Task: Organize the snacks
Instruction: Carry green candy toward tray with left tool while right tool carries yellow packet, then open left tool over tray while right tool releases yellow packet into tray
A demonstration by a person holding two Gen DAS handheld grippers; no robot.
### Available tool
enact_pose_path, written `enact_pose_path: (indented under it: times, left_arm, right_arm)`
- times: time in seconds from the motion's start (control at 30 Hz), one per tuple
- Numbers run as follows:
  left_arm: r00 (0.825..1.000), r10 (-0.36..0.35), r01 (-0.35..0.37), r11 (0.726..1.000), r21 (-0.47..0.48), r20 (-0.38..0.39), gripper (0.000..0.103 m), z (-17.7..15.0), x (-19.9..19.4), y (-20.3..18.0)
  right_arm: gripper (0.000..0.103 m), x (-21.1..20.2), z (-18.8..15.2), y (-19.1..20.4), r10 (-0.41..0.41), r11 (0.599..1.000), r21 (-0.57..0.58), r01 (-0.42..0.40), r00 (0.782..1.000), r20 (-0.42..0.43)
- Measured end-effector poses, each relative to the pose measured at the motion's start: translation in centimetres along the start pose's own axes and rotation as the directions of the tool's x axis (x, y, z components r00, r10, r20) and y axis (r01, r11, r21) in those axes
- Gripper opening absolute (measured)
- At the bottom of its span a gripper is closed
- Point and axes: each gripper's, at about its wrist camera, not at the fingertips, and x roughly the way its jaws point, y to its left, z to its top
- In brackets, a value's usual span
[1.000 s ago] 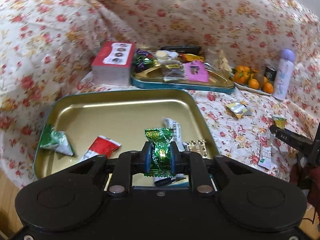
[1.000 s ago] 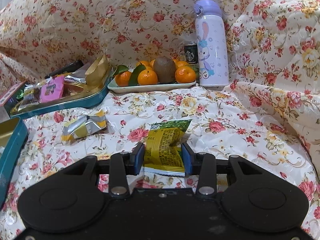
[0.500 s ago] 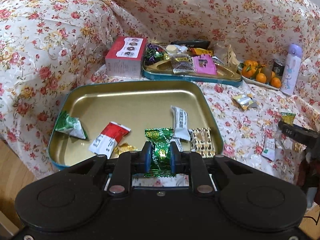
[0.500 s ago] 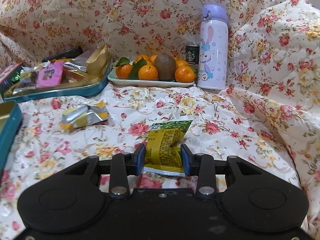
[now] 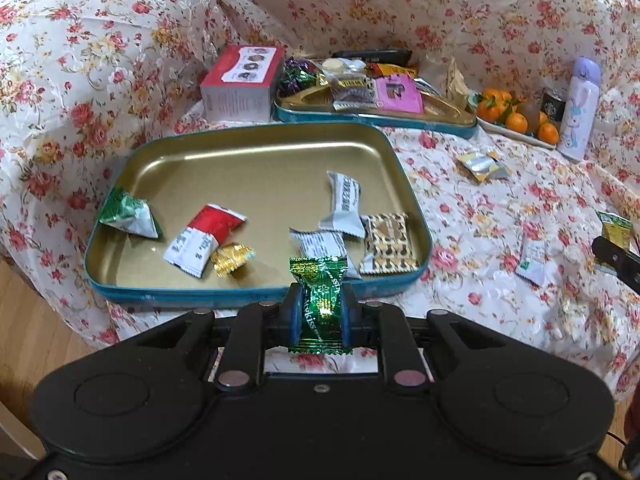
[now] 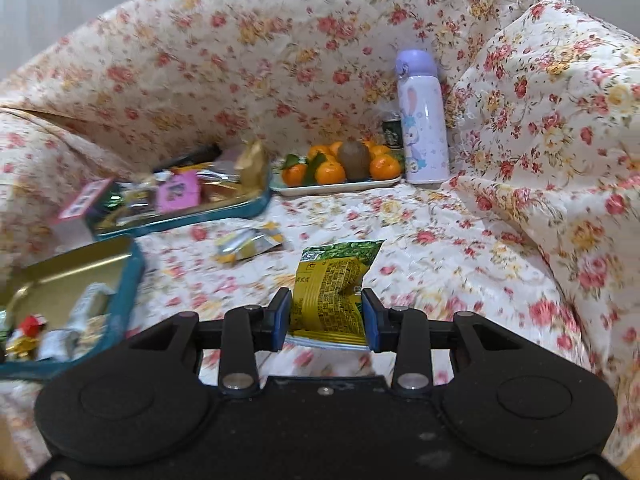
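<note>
My left gripper is shut on a shiny green candy, held just in front of the near rim of a gold tin tray with a teal wall. Several wrapped snacks lie in that tray. My right gripper is shut on a yellow-and-green snack packet, lifted above the floral cloth; its tip and packet show at the right edge of the left wrist view. The gold tray lies to its lower left. A silver-yellow packet and a white packet lie loose on the cloth.
A second teal tray heaped with snacks sits behind the first, a red-and-white box at its left. A plate of oranges, a dark can and a lilac bottle stand at the back right. Wooden floor shows left.
My right gripper has risen with the yellow packet and drawn back, bringing the gold tray into its view. My left gripper has pulled back from over the tray to its near rim, candy still held.
</note>
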Motion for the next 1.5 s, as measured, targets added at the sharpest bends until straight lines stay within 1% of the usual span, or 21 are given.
enact_pose_path:
  times: [0.13,0.23,0.4,0.5,0.67,0.77,0.83,0.97,1.1,1.2,1.3,1.4,1.5]
  left_arm:
    - [1.000,-0.011,0.011,1.000,0.006,-0.016,0.025,-1.1,0.0,-0.6]
    - [0.999,-0.023,0.023,1.000,0.011,-0.028,0.025,-2.0,0.0,-0.9]
    - [0.999,-0.019,0.020,1.000,0.020,-0.048,0.025,-3.5,0.1,-1.4]
    - [0.998,-0.010,0.011,1.000,0.016,-0.064,0.025,-4.4,0.2,-1.3]
    - [0.995,0.020,-0.020,1.000,0.001,-0.093,0.025,-5.6,0.4,-0.5]
    - [0.994,0.036,-0.037,0.999,-0.013,-0.105,0.025,-5.8,0.4,0.3]
    - [0.993,0.052,-0.055,0.998,-0.026,-0.105,0.025,-5.8,0.3,0.9]
    - [0.992,0.090,-0.095,0.994,-0.062,-0.090,0.025,-5.0,0.2,2.6]
    - [0.989,0.129,-0.136,0.984,-0.113,-0.068,0.025,-3.8,0.3,4.7]
    - [0.986,0.157,-0.164,0.974,-0.158,-0.053,0.025,-2.8,0.4,6.5]
    - [0.983,0.181,-0.186,0.963,-0.194,-0.041,0.025,-1.6,0.7,8.0]
    - [0.981,0.194,-0.196,0.955,-0.222,-0.030,0.025,-0.5,1.1,9.3]
    - [0.981,0.194,-0.192,0.950,-0.245,-0.018,0.025,0.8,1.6,10.4]
  right_arm:
    - [0.039,-2.8,-1.4,1.1,0.066,0.998,-0.003,-0.066,0.998,-0.002]
    - [0.039,-4.1,-2.3,1.9,0.113,0.994,0.001,-0.113,0.993,-0.020]
    - [0.039,-5.3,-3.9,3.4,0.187,0.982,0.014,-0.186,0.979,-0.082]
    - [0.039,-5.8,-4.9,4.3,0.224,0.975,0.019,-0.223,0.966,-0.128]
    - [0.039,-5.8,-6.2,6.1,0.286,0.957,0.016,-0.289,0.935,-0.209]
    - [0.039,-6.1,-6.9,7.2,0.329,0.941,0.002,-0.339,0.910,-0.253]
    - [0.039,-5.9,-7.2,8.3,0.364,0.924,-0.007,-0.381,0.886,-0.287]
    - [0.039,-5.7,-7.2,10.1,0.424,0.893,-0.008,-0.450,0.846,-0.323]
    - [0.039,-5.0,-6.4,12.2,0.476,0.864,0.003,-0.504,0.814,-0.332]
    - [0.039,-4.7,-5.4,13.6,0.502,0.848,-0.004,-0.530,0.805,-0.318]
    - [0.039,-4.0,-4.3,14.9,0.518,0.839,-0.006,-0.545,0.801,-0.300]
    - [0.039,-3.3,-3.2,15.9,0.521,0.838,-0.009,-0.546,0.805,-0.283]
    - [0.039,-2.3,-2.1,17.1,0.518,0.841,-0.019,-0.541,0.814,-0.262]
